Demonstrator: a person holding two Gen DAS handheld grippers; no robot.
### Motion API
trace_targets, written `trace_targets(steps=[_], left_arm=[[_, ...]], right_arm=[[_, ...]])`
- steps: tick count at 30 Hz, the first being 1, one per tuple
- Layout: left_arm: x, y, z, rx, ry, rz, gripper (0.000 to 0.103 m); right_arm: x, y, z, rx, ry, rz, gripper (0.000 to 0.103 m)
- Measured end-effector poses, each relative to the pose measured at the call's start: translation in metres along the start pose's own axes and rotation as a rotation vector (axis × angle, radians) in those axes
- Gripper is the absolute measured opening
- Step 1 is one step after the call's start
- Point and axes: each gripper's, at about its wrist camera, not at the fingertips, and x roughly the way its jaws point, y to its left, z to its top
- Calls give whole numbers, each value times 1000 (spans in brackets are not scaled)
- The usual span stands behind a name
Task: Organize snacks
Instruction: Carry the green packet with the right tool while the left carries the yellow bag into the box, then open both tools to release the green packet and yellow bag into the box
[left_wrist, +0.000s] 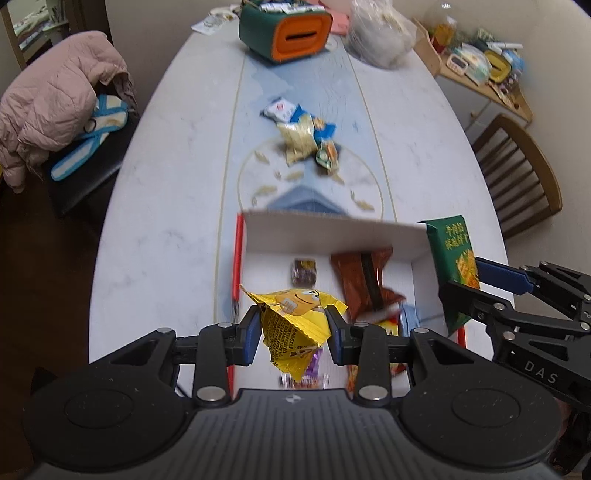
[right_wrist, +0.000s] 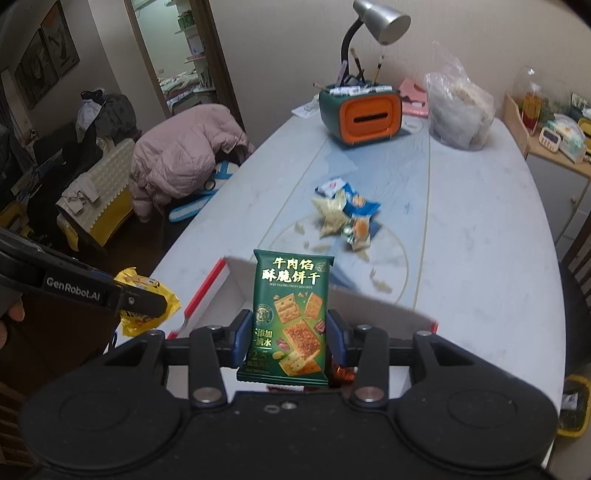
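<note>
1. The left gripper (left_wrist: 292, 328) is clamped on a crumpled yellow candy packet (left_wrist: 295, 314); its blue pads press the wrapper from both sides, and the packet hangs above the near end of a white cardboard box (left_wrist: 332, 236).
2. The right gripper (right_wrist: 285, 339) is clamped on an upright green biscuit packet (right_wrist: 290, 314), printed face to the camera; in the left wrist view this packet (left_wrist: 452, 258) sits at the box's right wall, just beside its far right corner.
3. The box has red outer edges and stands open on the pale oval table (left_wrist: 166, 221); its raised far wall hides part of the table behind it.
4. Inside the box lie a brown snack packet (left_wrist: 364, 284) and a small dark wrapped sweet (left_wrist: 303, 271); more wrappers lie under the left gripper, too hidden to tell apart.
5. Farther along the table, well apart from the box, lies a loose pile of snack packets (left_wrist: 306, 136), blue, gold and white; it is blurred.
6. At the far end stand a green and orange tissue holder (left_wrist: 286, 31) and a clear plastic bag (left_wrist: 384, 35); a grey desk lamp (right_wrist: 380, 22) rises behind the holder.
7. A pink padded jacket (left_wrist: 55, 99) lies over a chair on the left; a wooden chair (left_wrist: 517, 173) stands at the table's right edge.
</note>
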Motion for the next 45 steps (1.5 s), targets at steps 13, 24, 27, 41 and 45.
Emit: trace_targets(steps=[13, 24, 27, 41, 45], left_arm=[[44, -9, -40, 8, 92, 11, 35], [95, -29, -59, 47, 159, 39, 36], [106, -29, -61, 47, 170, 40, 36], [140, -31, -69, 60, 180, 36, 36], [144, -31, -72, 66, 178, 32, 36]], right_arm=[[25, -1, -48, 55, 108, -3, 41], [45, -13, -83, 94, 174, -53, 41], [47, -18, -90, 106, 185, -59, 41], [59, -24, -102, 151, 202, -48, 40], [60, -25, -103, 157, 202, -48, 41]])
